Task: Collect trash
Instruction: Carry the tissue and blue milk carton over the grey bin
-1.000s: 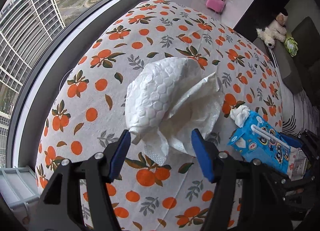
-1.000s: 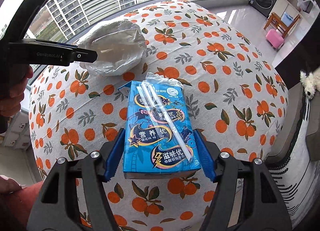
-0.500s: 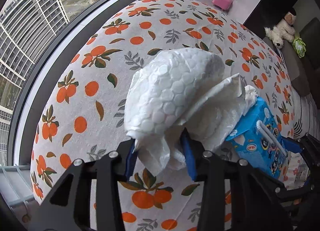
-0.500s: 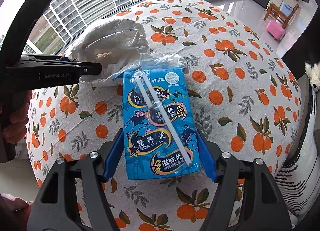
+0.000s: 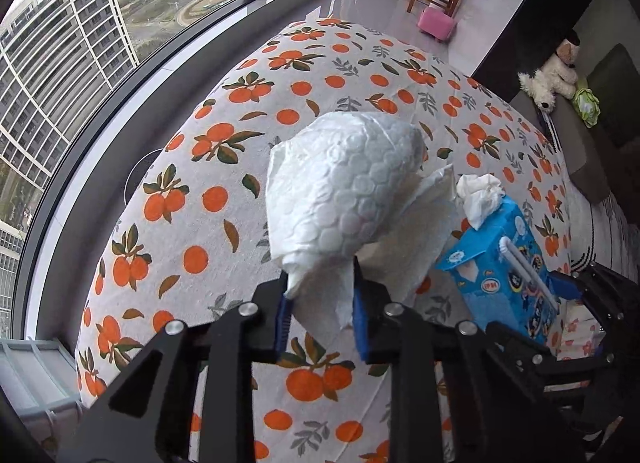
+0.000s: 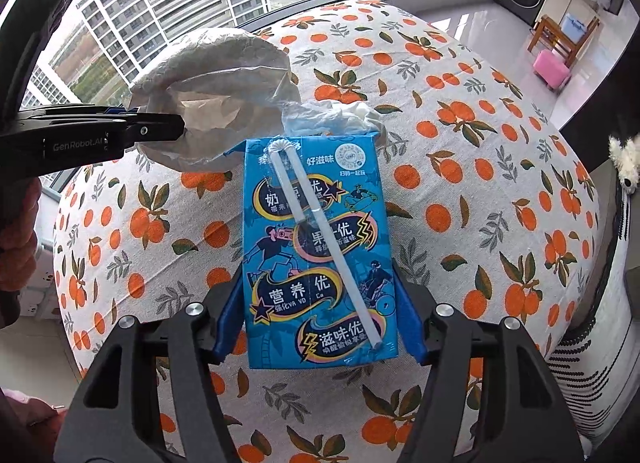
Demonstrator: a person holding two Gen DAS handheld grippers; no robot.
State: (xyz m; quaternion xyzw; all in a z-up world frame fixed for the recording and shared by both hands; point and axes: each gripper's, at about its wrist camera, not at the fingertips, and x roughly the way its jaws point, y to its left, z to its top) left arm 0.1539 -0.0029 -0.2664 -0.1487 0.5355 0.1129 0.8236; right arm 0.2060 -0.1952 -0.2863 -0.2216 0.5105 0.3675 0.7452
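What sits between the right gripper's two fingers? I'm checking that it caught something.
The blue milk carton, straw taped along its face, fills the right gripper, per the right wrist view.

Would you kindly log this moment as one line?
left gripper: shut on paper towel | right gripper: shut on milk carton | both lifted above tablecloth

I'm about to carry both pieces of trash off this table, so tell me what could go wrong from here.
The left hand-held gripper pinches only the lower tail of the white embossed paper towel wad; thin paper may tear or slip free. The right hand-held gripper clamps the blue drink carton near its bottom end, so it could pivot. The crumpled tissue at the carton's open top looks loose and may drop.
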